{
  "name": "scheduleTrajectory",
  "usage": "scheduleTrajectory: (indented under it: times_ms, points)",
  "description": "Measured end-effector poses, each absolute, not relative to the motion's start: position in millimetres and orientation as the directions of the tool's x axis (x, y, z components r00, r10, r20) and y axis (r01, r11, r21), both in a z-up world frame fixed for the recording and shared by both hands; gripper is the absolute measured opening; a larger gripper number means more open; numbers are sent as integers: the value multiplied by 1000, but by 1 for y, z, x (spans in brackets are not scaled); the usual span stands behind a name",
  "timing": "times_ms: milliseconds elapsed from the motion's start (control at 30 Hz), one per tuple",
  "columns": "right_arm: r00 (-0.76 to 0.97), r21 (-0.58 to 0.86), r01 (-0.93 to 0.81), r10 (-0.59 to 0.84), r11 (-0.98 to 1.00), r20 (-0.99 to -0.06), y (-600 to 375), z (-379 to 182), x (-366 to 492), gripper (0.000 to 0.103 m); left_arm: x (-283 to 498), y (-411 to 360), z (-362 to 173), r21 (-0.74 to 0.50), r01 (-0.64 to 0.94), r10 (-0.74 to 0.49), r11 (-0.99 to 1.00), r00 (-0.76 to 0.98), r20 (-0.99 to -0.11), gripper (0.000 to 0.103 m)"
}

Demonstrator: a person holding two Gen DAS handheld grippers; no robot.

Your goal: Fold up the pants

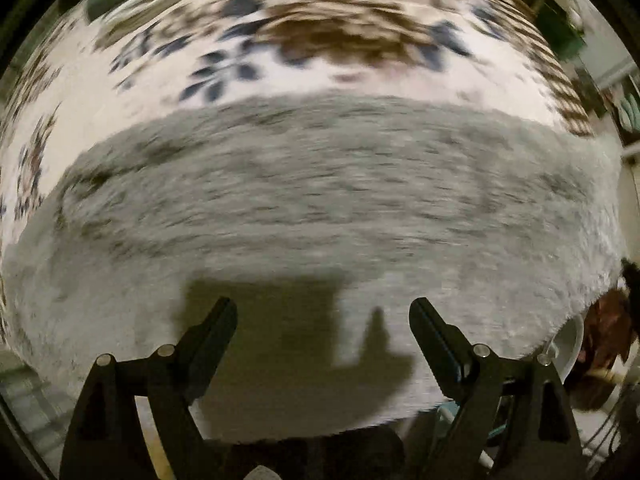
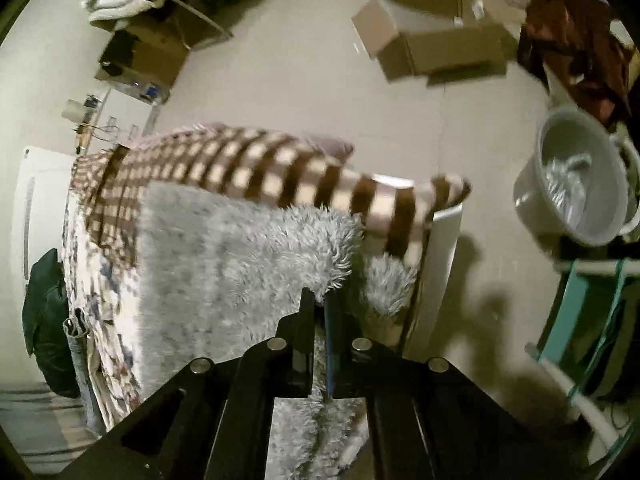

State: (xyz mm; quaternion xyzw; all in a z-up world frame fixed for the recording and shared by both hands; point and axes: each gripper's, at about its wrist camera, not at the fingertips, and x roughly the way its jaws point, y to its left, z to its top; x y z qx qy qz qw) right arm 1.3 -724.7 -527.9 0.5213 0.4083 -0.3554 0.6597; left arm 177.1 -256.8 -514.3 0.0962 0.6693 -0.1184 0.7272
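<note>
One pair of fluffy grey pants (image 2: 240, 248) lies spread on the patterned bedspread (image 1: 248, 68), reaching the bed's corner. The right gripper (image 2: 319, 304) is clamped on the shaggy fabric at that corner (pile shows between its jaws). The left gripper (image 1: 322, 312) hovers above the pants, spread wide and empty. A grey bucket (image 2: 576, 184) stands on the floor nearby.

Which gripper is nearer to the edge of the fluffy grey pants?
Right. The right gripper is shut on the fluffy grey pants at their edge; the left gripper hovers open above them.
</note>
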Motion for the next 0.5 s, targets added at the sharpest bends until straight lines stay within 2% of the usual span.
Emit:
scheduleTrajectory:
  times_ms: [100, 200, 300, 333, 400, 500]
  points:
    - [406, 392, 898, -32, 197, -913, -727, -520, -6, 4, 175, -280, -513, -22, 339, -49, 941, 71, -996, 88]
    - [337, 336, 928, 26, 162, -941, -733, -545, -14, 4, 179, -301, -516, -26, 356, -52, 934, 64, -997, 88]
    - [344, 356, 926, 109, 123, -933, -737, -565, -20, 8, 190, -330, -515, -38, 373, -69, 927, 69, -995, 88]
    - [347, 359, 926, 116, 116, -931, -738, -567, -23, 12, 194, -340, -514, -34, 386, -70, 922, 80, -994, 88]
    - [382, 395, 912, 116, 113, -917, -739, -568, -29, 50, 204, -358, -513, -32, 402, -77, 915, 95, -992, 88]
    - [462, 474, 874, 119, 108, -879, -738, -572, -39, 58, 222, -389, -517, -35, 422, -93, 906, 118, -989, 88]
